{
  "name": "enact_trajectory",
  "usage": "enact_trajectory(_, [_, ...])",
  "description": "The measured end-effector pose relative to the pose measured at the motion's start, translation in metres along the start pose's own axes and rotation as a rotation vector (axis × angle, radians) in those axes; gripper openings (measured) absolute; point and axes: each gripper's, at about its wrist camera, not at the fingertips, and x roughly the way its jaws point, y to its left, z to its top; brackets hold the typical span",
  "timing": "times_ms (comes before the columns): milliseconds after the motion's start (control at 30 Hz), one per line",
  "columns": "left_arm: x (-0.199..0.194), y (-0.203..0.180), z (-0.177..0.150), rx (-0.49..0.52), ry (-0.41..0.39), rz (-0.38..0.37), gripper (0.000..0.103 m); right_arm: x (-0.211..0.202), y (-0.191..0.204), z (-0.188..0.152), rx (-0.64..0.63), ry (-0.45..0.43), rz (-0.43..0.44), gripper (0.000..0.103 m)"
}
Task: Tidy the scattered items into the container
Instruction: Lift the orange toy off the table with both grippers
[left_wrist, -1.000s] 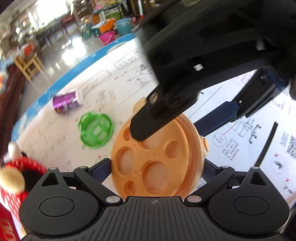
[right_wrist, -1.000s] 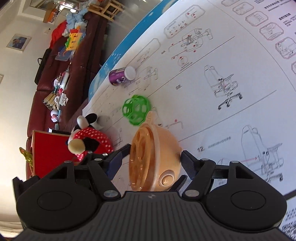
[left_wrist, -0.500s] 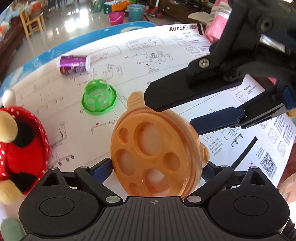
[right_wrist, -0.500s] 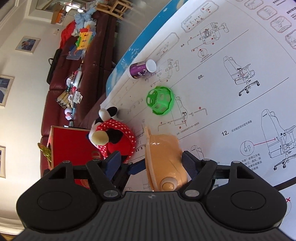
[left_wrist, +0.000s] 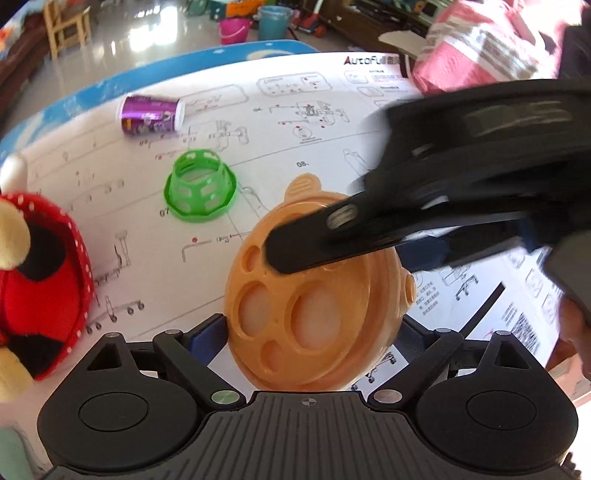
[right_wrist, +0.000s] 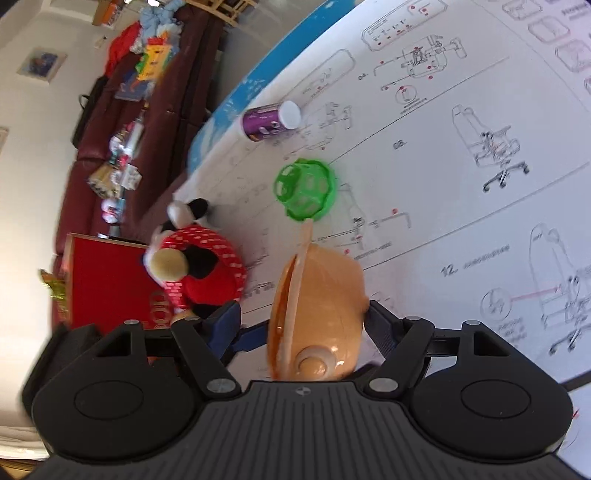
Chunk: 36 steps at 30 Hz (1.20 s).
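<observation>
An orange domed container with a holed lid (left_wrist: 314, 310) is held on edge above the table. My left gripper (left_wrist: 314, 325) is shut on its rim. My right gripper (right_wrist: 306, 317) is shut across it, one finger on the lid face and one on the dome (right_wrist: 325, 295); its black finger (left_wrist: 325, 240) crosses the lid in the left wrist view. On the paper-covered table (left_wrist: 295, 133) lie a green lattice cup (left_wrist: 199, 192) (right_wrist: 304, 192), a purple can (left_wrist: 151, 116) (right_wrist: 271, 120) on its side, and a red plush toy (left_wrist: 40, 280) (right_wrist: 195, 266).
A red box (right_wrist: 107, 284) stands beside the plush at the table's left edge. A pink bag (left_wrist: 480, 40) lies at the far right. A sofa with clutter (right_wrist: 122, 122) and floor buckets (left_wrist: 255, 26) are beyond the table.
My right gripper has swung so its finger now lies over the lid's face. The orange container has tilted slightly; both views have shifted and blurred.
</observation>
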Motion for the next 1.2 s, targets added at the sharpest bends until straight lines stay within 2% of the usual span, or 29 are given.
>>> enact_trajectory(33, [0.001, -0.001, 0.000, 0.006, 0.001, 0.018, 0.093, 0.004, 0.003, -0.001, -0.016, -0.002, -0.037, 0.060])
enact_trajectory(67, [0.000, -0.003, 0.000, 0.011, -0.003, 0.041, 0.093, 0.005, 0.004, -0.002, -0.032, -0.015, -0.053, 0.056])
enact_trajectory(167, [-0.007, -0.011, -0.003, 0.051, -0.018, 0.108, 0.090, 0.003, 0.007, -0.005, -0.022, -0.035, -0.036, 0.053])
enact_trajectory(333, [-0.028, -0.051, -0.023, 0.281, -0.114, 0.224, 0.088, -0.002, 0.006, -0.011, 0.032, 0.003, -0.038, 0.052])
enact_trajectory(400, [-0.027, -0.064, -0.031, 0.344, -0.116, 0.245, 0.088, -0.004, 0.006, -0.013, 0.056, 0.014, -0.029, 0.052])
enact_trajectory(467, [-0.021, -0.073, -0.038, 0.393, -0.106, 0.282, 0.082, -0.005, 0.005, -0.016, 0.078, 0.025, -0.033, 0.052])
enact_trajectory(533, [-0.014, -0.078, -0.043, 0.442, -0.112, 0.356, 0.064, -0.008, 0.004, -0.021, 0.091, 0.030, -0.041, 0.054])
enact_trajectory(600, [-0.017, -0.075, -0.043, 0.429, -0.111, 0.344, 0.060, -0.011, 0.003, -0.025, 0.095, 0.031, -0.031, 0.056])
enact_trajectory(733, [-0.033, -0.051, -0.035, 0.270, -0.089, 0.196, 0.057, -0.018, 0.006, -0.026, 0.075, 0.024, -0.011, 0.068])
enact_trajectory(767, [-0.036, -0.045, -0.034, 0.228, -0.084, 0.158, 0.057, -0.020, 0.008, -0.026, 0.063, 0.011, -0.024, 0.073])
enact_trajectory(833, [-0.041, -0.037, -0.036, 0.187, -0.086, 0.124, 0.056, -0.022, 0.012, -0.024, 0.034, -0.014, -0.057, 0.075])
enact_trajectory(1100, [-0.041, -0.054, -0.044, 0.238, -0.108, 0.165, 0.056, 0.001, 0.020, -0.030, 0.012, 0.019, -0.109, 0.082])
enact_trajectory(1167, [-0.043, -0.055, -0.048, 0.219, -0.110, 0.160, 0.057, 0.004, 0.023, -0.035, -0.051, -0.010, -0.156, 0.073])
enact_trajectory(1200, [-0.043, -0.052, -0.046, 0.191, -0.103, 0.150, 0.062, 0.002, 0.021, -0.036, -0.043, -0.026, -0.144, 0.072])
